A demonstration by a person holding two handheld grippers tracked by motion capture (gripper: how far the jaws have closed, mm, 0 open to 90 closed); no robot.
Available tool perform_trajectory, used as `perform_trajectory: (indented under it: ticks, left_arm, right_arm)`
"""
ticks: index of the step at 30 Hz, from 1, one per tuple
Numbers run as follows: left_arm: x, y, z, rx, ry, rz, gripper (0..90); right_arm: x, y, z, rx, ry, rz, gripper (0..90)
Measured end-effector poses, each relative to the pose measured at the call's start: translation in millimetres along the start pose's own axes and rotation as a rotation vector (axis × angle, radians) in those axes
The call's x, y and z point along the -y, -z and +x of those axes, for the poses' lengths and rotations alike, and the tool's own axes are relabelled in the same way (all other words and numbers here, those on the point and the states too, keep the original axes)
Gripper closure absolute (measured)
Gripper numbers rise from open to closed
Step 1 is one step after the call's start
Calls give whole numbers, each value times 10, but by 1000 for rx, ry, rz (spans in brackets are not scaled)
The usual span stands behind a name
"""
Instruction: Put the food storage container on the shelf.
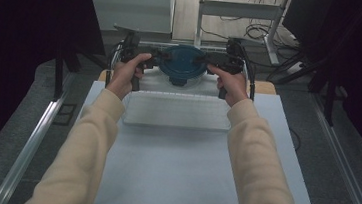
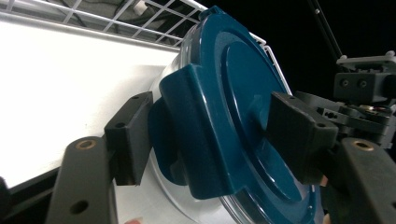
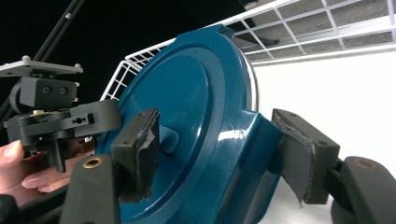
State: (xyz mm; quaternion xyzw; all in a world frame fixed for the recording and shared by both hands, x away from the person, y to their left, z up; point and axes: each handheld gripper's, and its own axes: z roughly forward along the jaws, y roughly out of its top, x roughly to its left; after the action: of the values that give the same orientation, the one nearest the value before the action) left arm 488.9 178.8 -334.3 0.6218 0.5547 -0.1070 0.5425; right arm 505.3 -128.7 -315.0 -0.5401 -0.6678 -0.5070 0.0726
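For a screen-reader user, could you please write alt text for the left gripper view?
Two black jaws close on a latch flap of a dark blue lid on a clear round container. White wire basket behind; the other gripper at right.

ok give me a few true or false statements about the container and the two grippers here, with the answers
1. The container's lid is dark blue. True.
2. The left gripper is away from the lid. False: its jaws straddle a side latch tab of the lid.
3. The right gripper has its jaws on either side of a lid tab. True.
4. The container sits on the near edge of the table. False: it is at the far end, beyond a clear tray.
5. A white wire rack stands behind the container. True.
6. The person has bare forearms. False: cream sleeves cover them.
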Motion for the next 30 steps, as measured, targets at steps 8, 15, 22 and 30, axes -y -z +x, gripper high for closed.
perform_trajectory:
  ticks: [8,15,22,30]
  left_arm:
    - [79,324,-206,-67,-112,-96,192]
    - [418,614,-322,-126,-218,-105,192]
    - [990,756,-323,-154,-344,-69,203]
    - [1664,865,-139,-165,-388,-17,226]
  right_arm:
    - [102,240,137,47,77,-88,206]
    - [356,517,89,57,152,-86,199]
    - [778,788,84,58,318,-51,199]
    - [1363,980,-23,30,437,-24,201]
